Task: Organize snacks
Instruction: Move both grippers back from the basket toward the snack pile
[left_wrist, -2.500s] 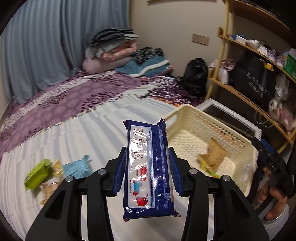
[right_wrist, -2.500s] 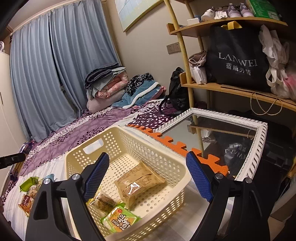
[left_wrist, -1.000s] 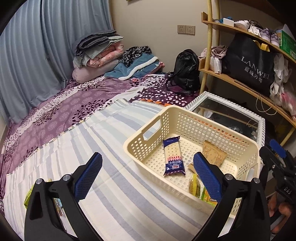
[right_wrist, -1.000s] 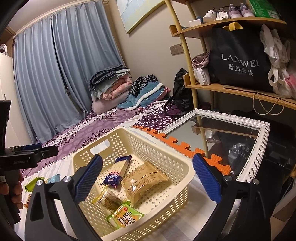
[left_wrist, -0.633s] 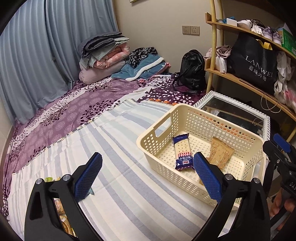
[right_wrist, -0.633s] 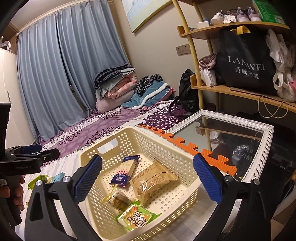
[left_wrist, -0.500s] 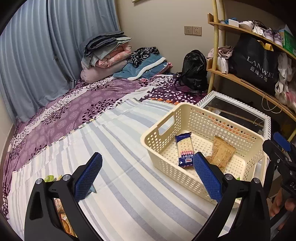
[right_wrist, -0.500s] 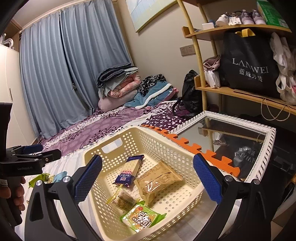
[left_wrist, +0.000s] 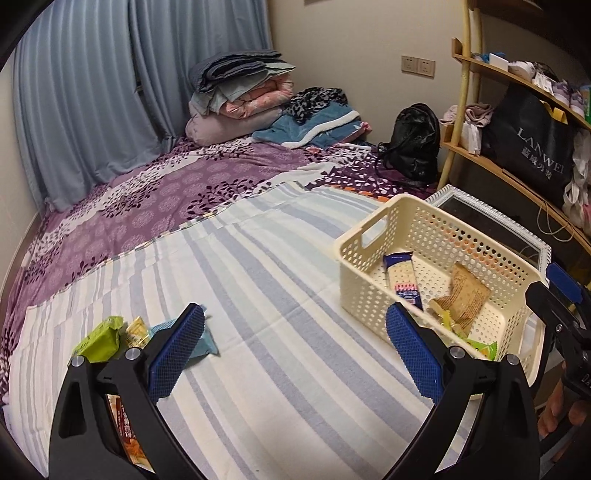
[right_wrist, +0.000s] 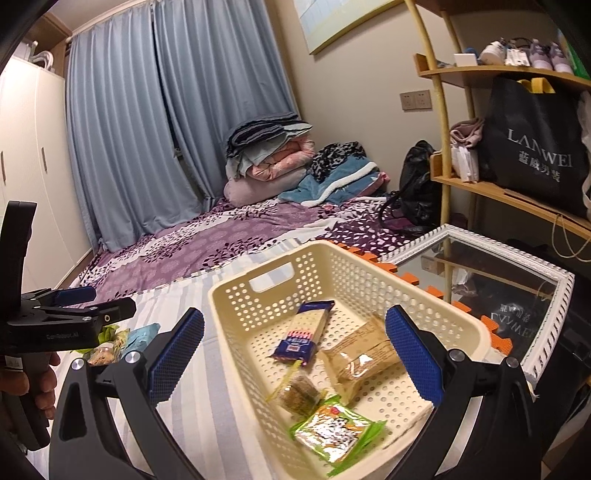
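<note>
Blue biscuit pack (left_wrist: 402, 275) now lies in basket (left_wrist: 364, 280); left gripper (left_wrist: 295, 345) spread, empty, swinging toward remaining snacks (left_wrist: 122, 336), probably three or four.

snack packets (right_wrist: 338, 430) in basket (right_wrist: 236, 295), others (left_wrist: 99, 338) left.

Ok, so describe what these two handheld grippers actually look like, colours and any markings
Both match: the left gripper and right gripper have black plastic arms spreading in a V, silver screws at the joints, and blue textured pads on the inner fingertips. Seen from the right wrist camera, the left gripper's black body carries small pale lettering, too small to read. No sleeves or cables show.
</note>
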